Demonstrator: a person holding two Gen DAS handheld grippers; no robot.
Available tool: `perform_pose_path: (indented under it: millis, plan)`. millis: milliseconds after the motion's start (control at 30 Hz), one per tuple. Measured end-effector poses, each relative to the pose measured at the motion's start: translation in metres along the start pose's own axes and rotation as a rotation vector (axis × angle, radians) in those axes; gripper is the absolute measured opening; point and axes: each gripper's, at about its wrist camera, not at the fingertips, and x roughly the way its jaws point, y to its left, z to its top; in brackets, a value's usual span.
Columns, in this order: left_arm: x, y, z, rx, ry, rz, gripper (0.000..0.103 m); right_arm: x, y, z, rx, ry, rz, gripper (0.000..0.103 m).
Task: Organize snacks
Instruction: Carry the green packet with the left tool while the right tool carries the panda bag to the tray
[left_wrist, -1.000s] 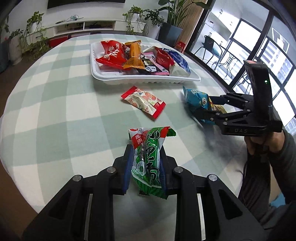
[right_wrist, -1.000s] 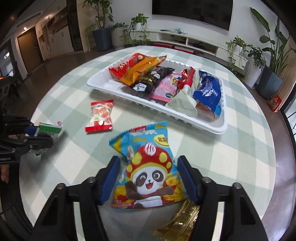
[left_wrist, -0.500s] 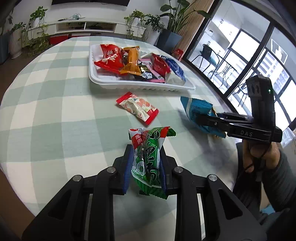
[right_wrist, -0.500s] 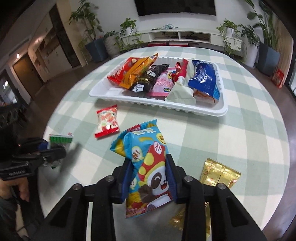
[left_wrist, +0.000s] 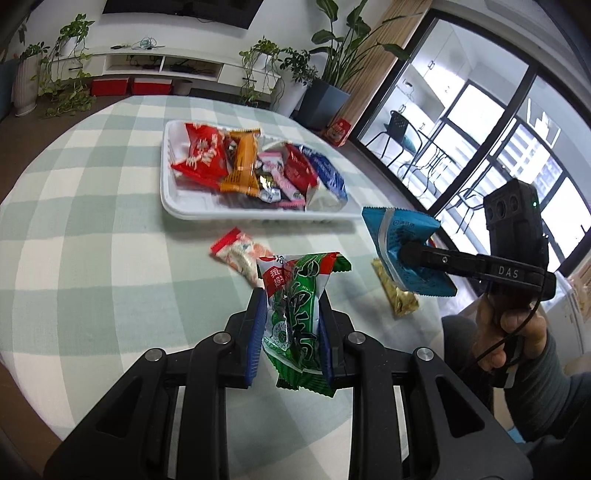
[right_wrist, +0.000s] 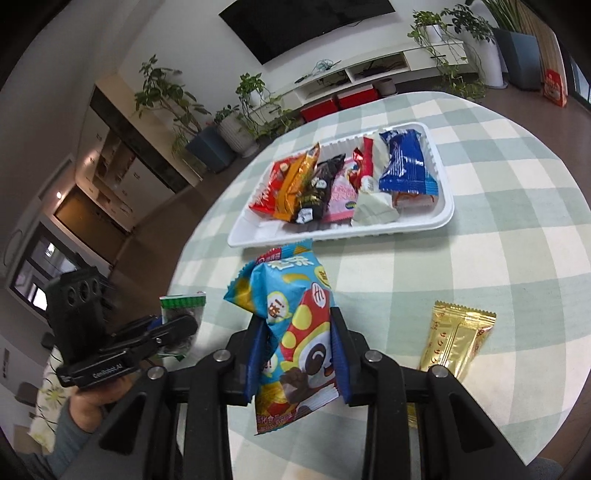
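My left gripper (left_wrist: 291, 332) is shut on a green snack packet (left_wrist: 295, 317) and holds it above the table. My right gripper (right_wrist: 299, 354) is shut on a blue panda snack bag (right_wrist: 291, 332), lifted off the table; this bag also shows in the left wrist view (left_wrist: 402, 251). The white tray (left_wrist: 258, 214) holds several snack packets and also shows in the right wrist view (right_wrist: 406, 229). A red and white packet (left_wrist: 236, 254) lies on the cloth before the tray. A gold packet (right_wrist: 454, 343) lies on the cloth to the right, and also shows in the left wrist view (left_wrist: 395, 295).
The round table has a green and white checked cloth (left_wrist: 92, 221). Its edge is close on the right and near sides. Plants, a TV shelf and large windows stand around the room.
My right gripper closed on the blue panda bag and lifted it off the table toward the tray. My left gripper rose with the green packet still held.
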Motion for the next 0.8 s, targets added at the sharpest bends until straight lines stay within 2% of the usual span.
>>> perform_pose_path:
  millis: [233, 433, 600, 800]
  plan:
    - [-0.006, 0.008, 0.059, 0.003, -0.07, 0.006, 0.023, -0.012, 0.001, 0.037, -0.002, -0.05, -0.017, 0.035]
    - [0.013, 0.027, 0.111, -0.003, -0.081, 0.052, 0.023, -0.008, 0.01, 0.093, -0.028, -0.105, -0.047, 0.035]
    - [0.042, 0.047, 0.134, -0.011, -0.052, 0.1, 0.023, 0.018, 0.015, 0.137, -0.054, -0.1, -0.104, 0.035]
    - [0.073, 0.053, 0.135, 0.009, -0.023, 0.136, 0.023, 0.064, 0.01, 0.166, -0.031, -0.051, -0.153, 0.035]
